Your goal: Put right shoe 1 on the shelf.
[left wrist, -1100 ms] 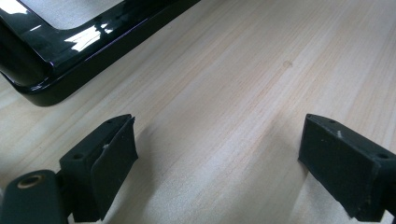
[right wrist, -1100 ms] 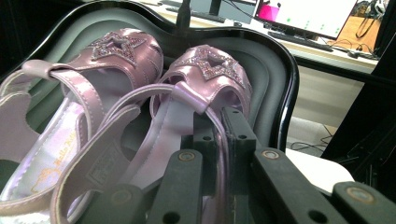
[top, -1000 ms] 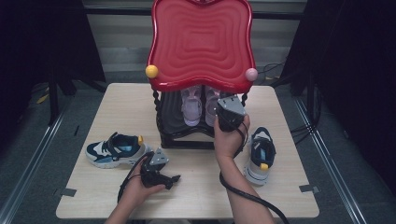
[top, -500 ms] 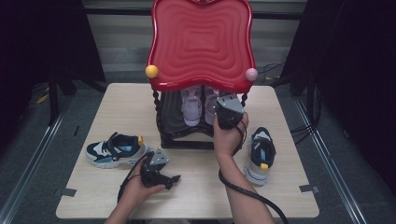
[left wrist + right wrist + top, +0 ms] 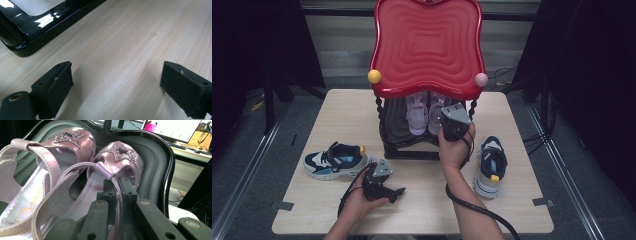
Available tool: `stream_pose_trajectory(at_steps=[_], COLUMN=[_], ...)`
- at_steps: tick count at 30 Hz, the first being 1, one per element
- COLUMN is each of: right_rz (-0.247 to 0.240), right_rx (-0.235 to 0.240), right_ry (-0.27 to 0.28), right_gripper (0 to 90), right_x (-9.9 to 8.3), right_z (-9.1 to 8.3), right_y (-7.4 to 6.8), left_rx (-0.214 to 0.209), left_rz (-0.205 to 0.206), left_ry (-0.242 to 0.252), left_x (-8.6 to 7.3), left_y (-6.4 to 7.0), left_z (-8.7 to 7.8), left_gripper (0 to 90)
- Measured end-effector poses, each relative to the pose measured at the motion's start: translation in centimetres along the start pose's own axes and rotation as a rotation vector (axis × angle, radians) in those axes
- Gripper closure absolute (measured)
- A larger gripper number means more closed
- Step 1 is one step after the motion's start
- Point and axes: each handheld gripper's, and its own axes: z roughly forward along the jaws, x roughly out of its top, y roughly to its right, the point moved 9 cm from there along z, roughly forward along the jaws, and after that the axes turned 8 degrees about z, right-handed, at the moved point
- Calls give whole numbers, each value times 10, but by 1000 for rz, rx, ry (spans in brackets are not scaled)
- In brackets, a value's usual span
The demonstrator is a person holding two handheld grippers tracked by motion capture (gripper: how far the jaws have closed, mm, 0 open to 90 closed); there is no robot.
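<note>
Two pale purple sandals with glitter stars lie side by side on the lower black shelf of a red-topped rack (image 5: pixel 427 45). The right sandal (image 5: pixel 117 160) has its side strap pinched between the jaws of my right gripper (image 5: pixel 117 185), which is shut on it; from above that gripper (image 5: pixel 454 121) sits at the shelf's front right, by the sandals (image 5: pixel 418 114). My left gripper (image 5: pixel 381 186) rests low on the table in front of the rack, and its jaws (image 5: pixel 117 85) stand wide open over bare wood with nothing between them.
A blue and white sneaker (image 5: pixel 334 160) lies on its side at the table's left. Its mate (image 5: pixel 490 166) lies at the right, toe toward me. The rack's black base (image 5: pixel 37 22) is just ahead of the left gripper. Wooden table (image 5: pixel 342 115) around.
The right gripper with the sandal strap has shifted very slightly at the shelf front. The left gripper and both sneakers have stayed put.
</note>
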Motion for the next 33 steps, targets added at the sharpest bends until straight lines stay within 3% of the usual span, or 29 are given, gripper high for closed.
stream_pose_trajectory(at_steps=[14,18,24,27,33], right_rz=[-38,-68,-67,-58,-53], right_rx=[50,44,48,55,56], right_ry=[-8,-26,-37,-50,-77], right_gripper=[848,844,830,812,692], right_x=[-6,-11,-13,-13,-16], right_z=[-1,-1,-1,-1,0], right_y=[-1,0,1,1,1], left_rx=[1,1,1,1,1], left_rz=[4,4,4,5,4], left_ry=[-1,-1,-1,-1,-1], left_x=[0,0,0,0,0], left_y=[0,0,0,0,0], left_z=[0,0,0,0,0], left_gripper=[101,101,101,101,101])
